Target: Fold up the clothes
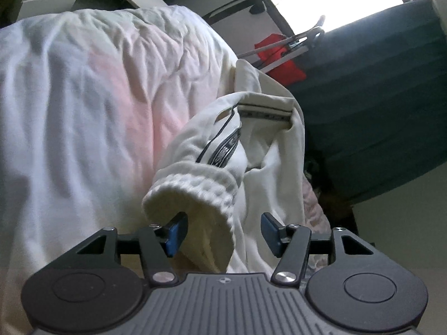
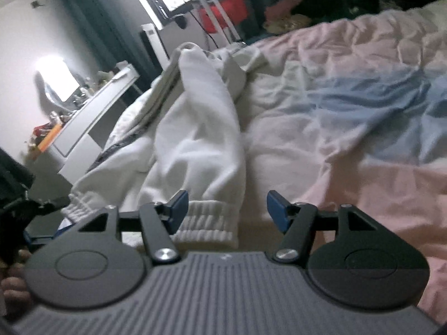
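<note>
White sweatpants with a dark side stripe lie along the edge of the bed. In the left wrist view the pants lie bunched, and a ribbed ankle cuff sits between the jaws of my open left gripper, the left finger at the cuff's opening. In the right wrist view my right gripper is open, with the other ribbed cuff between its jaws near the left finger. A second cuff lies further left. Neither gripper holds anything.
A wrinkled duvet, pink, blue and white, covers the bed, and shows in the left wrist view. A white desk with clutter, a drying rack with a red cloth, dark curtains and a bright window stand beyond.
</note>
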